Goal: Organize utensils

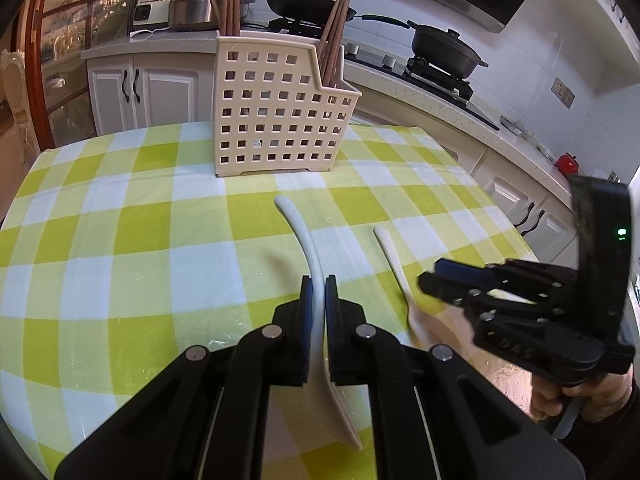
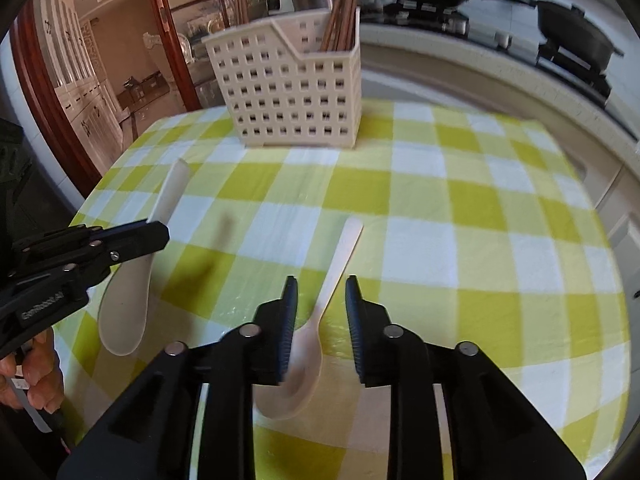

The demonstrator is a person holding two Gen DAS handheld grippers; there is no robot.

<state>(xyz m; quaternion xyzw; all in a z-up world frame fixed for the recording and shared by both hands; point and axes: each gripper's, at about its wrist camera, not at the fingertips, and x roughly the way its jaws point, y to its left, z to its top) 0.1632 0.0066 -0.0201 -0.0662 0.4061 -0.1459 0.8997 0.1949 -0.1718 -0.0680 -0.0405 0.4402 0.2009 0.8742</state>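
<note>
Two white spoons [image 1: 310,248] [image 2: 320,312] | left gripper [image 1: 319,294] clamps one | right gripper [image 2: 320,300] fingers apart

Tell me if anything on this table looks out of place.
Two white spoons are outside the basket, where the chopsticks already stand. The left gripper is shut on the larger spoon; the smaller spoon lies loose on the cloth between the open right gripper's fingers. Nothing looks spilled or broken.

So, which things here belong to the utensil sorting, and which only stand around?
Part of the job:
- rice paddle, clamped in the left gripper
- spoon, between the open fingers of the right gripper
- holder basket with chopsticks

Just around:
- rice cooker
- frying pan
- black pot
- checked tablecloth
</note>
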